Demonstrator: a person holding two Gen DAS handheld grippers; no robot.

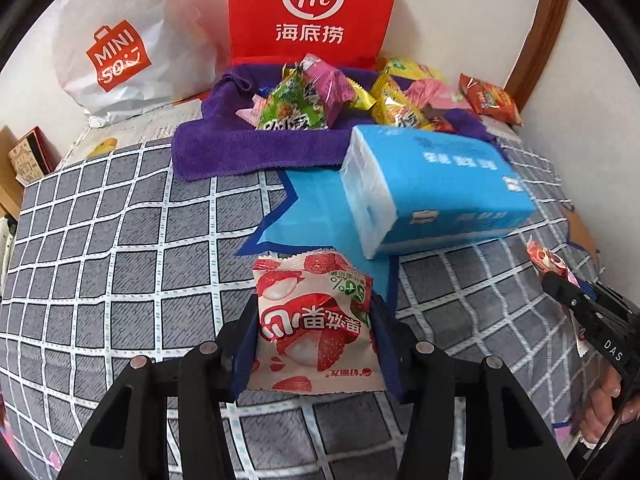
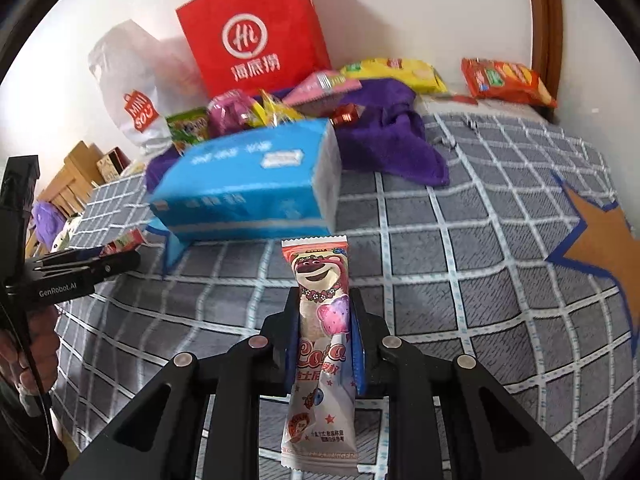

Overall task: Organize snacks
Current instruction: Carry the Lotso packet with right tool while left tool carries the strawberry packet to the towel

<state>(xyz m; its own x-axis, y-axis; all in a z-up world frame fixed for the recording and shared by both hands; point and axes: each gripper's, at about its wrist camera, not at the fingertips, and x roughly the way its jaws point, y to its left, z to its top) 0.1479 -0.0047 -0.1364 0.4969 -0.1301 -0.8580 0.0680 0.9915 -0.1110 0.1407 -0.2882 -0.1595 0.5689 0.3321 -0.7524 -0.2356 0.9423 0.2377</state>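
Two snack packets are in our grip. Our left gripper [image 1: 314, 320] clamps a lychee packet [image 1: 316, 324] at lower centre. Our right gripper [image 2: 324, 336] pinches a bear-print packet [image 2: 322, 344].

A grey checked bed [image 1: 120, 240] carries a purple towel [image 1: 224, 148] and blue tissue pack [image 1: 432, 184].

Both wrist cams look fwd and down along their fingers, close over the bed [image 1: 100, 240], sharing blue tissue pack [image 1: 436, 184] & red bag [image 2: 256, 28].

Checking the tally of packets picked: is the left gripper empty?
No: the left gripper is closed on a red-and-white lychee snack packet, with a finger against each side.
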